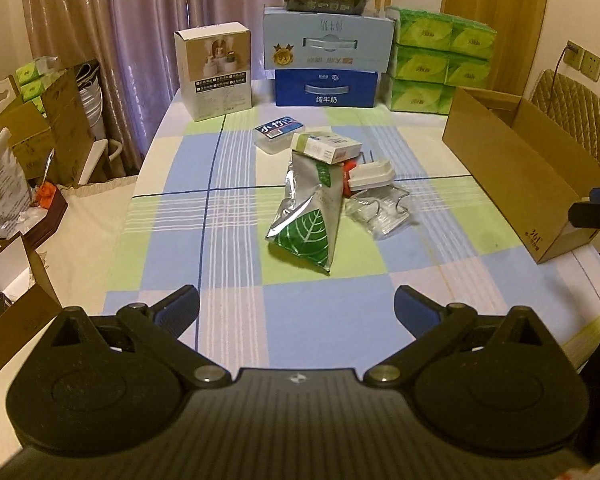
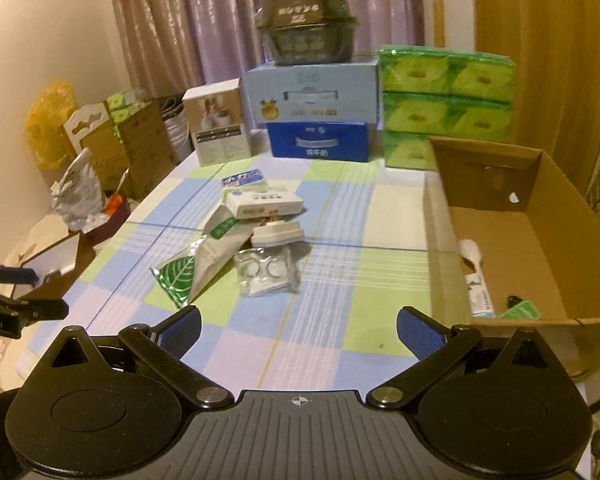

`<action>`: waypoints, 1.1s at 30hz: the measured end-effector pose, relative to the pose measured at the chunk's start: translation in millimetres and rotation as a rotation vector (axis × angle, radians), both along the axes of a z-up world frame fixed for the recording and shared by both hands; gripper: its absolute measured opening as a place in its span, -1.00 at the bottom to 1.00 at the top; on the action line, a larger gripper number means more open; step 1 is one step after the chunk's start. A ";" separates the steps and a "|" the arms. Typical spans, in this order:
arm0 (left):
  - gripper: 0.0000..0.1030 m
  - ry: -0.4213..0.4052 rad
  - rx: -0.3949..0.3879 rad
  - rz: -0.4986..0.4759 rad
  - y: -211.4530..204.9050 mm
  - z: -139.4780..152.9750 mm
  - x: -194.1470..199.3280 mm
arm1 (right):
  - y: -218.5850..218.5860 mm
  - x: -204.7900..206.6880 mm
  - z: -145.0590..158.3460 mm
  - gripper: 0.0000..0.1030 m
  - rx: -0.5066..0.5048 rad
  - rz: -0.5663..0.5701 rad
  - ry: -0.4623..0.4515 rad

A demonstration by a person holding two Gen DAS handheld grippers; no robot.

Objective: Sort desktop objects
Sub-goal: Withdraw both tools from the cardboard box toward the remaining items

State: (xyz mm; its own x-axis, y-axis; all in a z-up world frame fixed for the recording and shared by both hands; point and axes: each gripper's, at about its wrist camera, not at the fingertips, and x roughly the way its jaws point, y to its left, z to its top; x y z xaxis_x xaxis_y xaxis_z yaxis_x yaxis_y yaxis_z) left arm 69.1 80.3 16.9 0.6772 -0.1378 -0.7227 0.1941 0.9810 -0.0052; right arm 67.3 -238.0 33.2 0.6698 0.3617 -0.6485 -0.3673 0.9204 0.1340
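Note:
A pile lies mid-table on the checked cloth: a silver-green leaf pouch (image 1: 310, 216) (image 2: 192, 264), a small white carton (image 1: 327, 147) (image 2: 262, 203) on top, a clear lidded tub (image 1: 278, 133) (image 2: 244, 180) behind, a white block (image 1: 370, 176) (image 2: 278, 233), and a clear packet of rings (image 1: 380, 210) (image 2: 266, 270). An open cardboard box (image 1: 516, 168) (image 2: 512, 232) stands on the right with a white spoon (image 2: 471, 252) and small packets inside. My left gripper (image 1: 298, 304) and right gripper (image 2: 298, 326) hover open near the table's front, well short of the pile, holding nothing.
Stacked milk cartons (image 1: 327, 56) (image 2: 314, 116), a white product box (image 1: 216, 70), green tissue packs (image 1: 440, 60) (image 2: 448, 104) and a dark container (image 2: 306, 26) line the back edge. Boxes and bags (image 1: 40, 128) crowd the floor to the left. A quilted chair (image 1: 576, 120) stands far right.

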 end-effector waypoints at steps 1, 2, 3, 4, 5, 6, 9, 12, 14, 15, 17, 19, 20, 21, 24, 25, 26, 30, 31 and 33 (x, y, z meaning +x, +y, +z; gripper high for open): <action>0.97 0.005 0.001 -0.003 0.6 -0.4 1.9 | 3.6 1.1 -1.4 0.96 -0.003 0.007 0.003; 0.97 0.008 0.002 -0.002 1.4 -0.8 3.3 | 6.9 2.7 -2.9 0.96 -0.005 0.013 0.006; 0.97 0.011 0.002 -0.001 2.2 -1.4 4.7 | 10.0 3.2 -4.1 0.96 -0.007 0.017 0.009; 0.97 0.016 0.001 -0.001 2.5 -2.6 6.4 | 12.3 4.2 -5.5 0.96 -0.008 0.019 0.012; 0.97 0.025 0.000 -0.002 3.1 -4.1 8.2 | 15.1 6.5 -7.0 0.96 -0.008 0.023 0.015; 0.97 0.028 -0.001 -0.002 4.3 -5.8 9.0 | 18.0 8.4 -8.8 0.96 -0.009 0.025 0.019; 0.97 0.041 0.001 0.001 6.4 -10.7 12.8 | 24.1 12.5 -12.6 0.96 -0.007 0.029 0.028; 0.97 0.049 0.000 0.004 8.8 -15.5 16.2 | 29.6 15.6 -15.7 0.96 -0.006 0.030 0.038; 0.98 0.055 -0.001 0.011 10.6 -19.6 18.8 | 33.0 17.3 -18.2 0.96 -0.005 0.033 0.044; 0.97 0.057 -0.002 0.013 11.4 -21.2 20.0 | 34.6 18.6 -19.6 0.96 -0.005 0.033 0.046; 0.97 0.066 -0.007 0.013 12.6 -24.8 23.3 | 37.4 22.4 -22.5 0.96 -0.006 0.033 0.053; 0.97 0.072 -0.007 0.010 12.8 -27.2 26.4 | 39.2 26.9 -25.5 0.96 -0.005 0.026 0.058; 0.97 0.073 -0.006 0.008 13.1 -28.8 28.3 | 40.5 29.4 -26.4 0.96 -0.004 0.023 0.059; 0.97 0.076 -0.007 0.007 13.0 -29.7 29.5 | 41.8 31.2 -27.1 0.96 -0.002 0.019 0.061; 0.97 0.081 -0.009 -0.001 13.7 -32.5 36.0 | 46.3 38.2 -30.3 0.96 -0.002 0.017 0.063; 0.97 0.082 -0.011 -0.003 14.5 -33.6 38.4 | 48.2 41.1 -31.4 0.96 -0.003 0.017 0.063; 0.97 0.084 -0.015 -0.004 15.0 -34.6 41.0 | 50.2 43.6 -32.7 0.96 -0.002 0.018 0.062; 0.97 0.089 -0.020 -0.020 15.2 -38.3 54.0 | 57.7 56.1 -41.2 0.96 -0.006 0.020 0.059; 0.98 0.089 -0.017 -0.028 14.6 -39.3 58.2 | 59.9 59.8 -44.4 0.96 -0.009 0.021 0.058; 0.97 0.091 -0.009 -0.041 12.5 -41.2 66.2 | 64.5 67.4 -52.0 0.96 -0.017 0.022 0.059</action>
